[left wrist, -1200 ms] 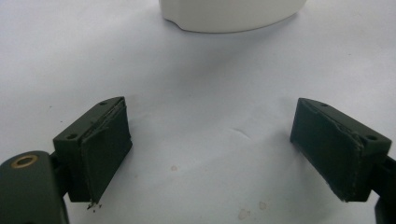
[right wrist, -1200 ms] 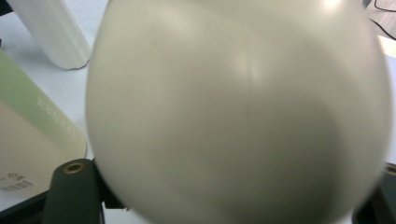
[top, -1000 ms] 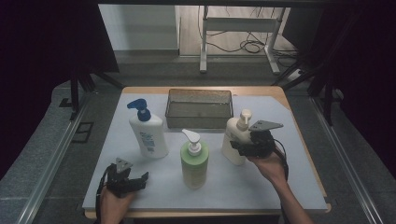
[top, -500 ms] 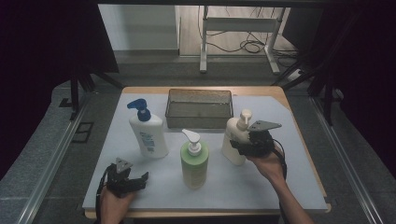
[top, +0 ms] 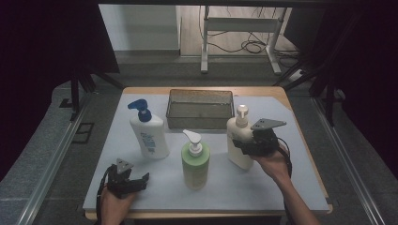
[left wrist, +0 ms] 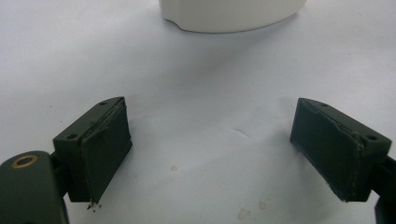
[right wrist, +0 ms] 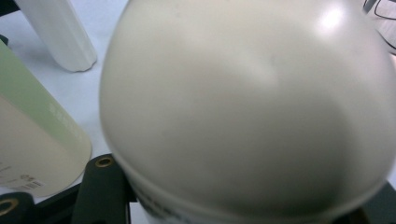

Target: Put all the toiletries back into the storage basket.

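High view: a table covered with a pale sheet (top: 281, 187) carries three upright pump bottles and a dark wire basket (top: 201, 108) at its far middle. The blue-capped white bottle (top: 149, 133) stands left of centre, the green bottle (top: 195, 161) nearer the person at centre, and the cream bottle (top: 238, 140) to the right, in front of the basket's right corner. The right gripper (top: 251, 145) is pressed against the cream bottle's near-right side; in the right gripper view that bottle (right wrist: 252, 107) sits between the jaws, though whether they are clamped on it cannot be told. The left gripper (top: 127, 182) rests low at the near-left part of the sheet, apart from every bottle, and in the left gripper view its jaws are spread wide over bare sheet.
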Tool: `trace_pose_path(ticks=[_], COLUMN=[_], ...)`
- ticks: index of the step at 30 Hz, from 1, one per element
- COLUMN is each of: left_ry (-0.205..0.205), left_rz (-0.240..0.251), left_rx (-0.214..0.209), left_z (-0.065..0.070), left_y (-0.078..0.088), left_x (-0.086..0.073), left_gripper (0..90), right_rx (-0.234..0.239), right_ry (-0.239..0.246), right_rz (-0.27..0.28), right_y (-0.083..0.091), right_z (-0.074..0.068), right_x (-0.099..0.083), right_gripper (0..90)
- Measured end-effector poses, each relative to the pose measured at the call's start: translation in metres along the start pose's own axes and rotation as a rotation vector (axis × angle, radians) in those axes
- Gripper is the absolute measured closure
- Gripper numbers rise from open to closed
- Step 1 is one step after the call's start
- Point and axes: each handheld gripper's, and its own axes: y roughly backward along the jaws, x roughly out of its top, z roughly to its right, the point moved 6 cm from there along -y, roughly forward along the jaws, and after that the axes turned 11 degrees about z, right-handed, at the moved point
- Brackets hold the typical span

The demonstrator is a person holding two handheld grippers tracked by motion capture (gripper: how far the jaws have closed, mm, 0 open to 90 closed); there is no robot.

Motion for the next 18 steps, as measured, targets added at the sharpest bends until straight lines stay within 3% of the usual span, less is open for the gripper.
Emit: trace_pose_path(ticks=[18], left_ry=[0.0], left_rz=[0.0], left_rx=[0.0], left_z=[0.0], left_y=[0.0], left_x=[0.0], left_gripper=[11.7], right_rx=[0.022], right_ry=[0.012], right_rz=[0.019], right_y=[0.001], right_z=[-0.006], right_x=[0.034], right_gripper=[39.4])
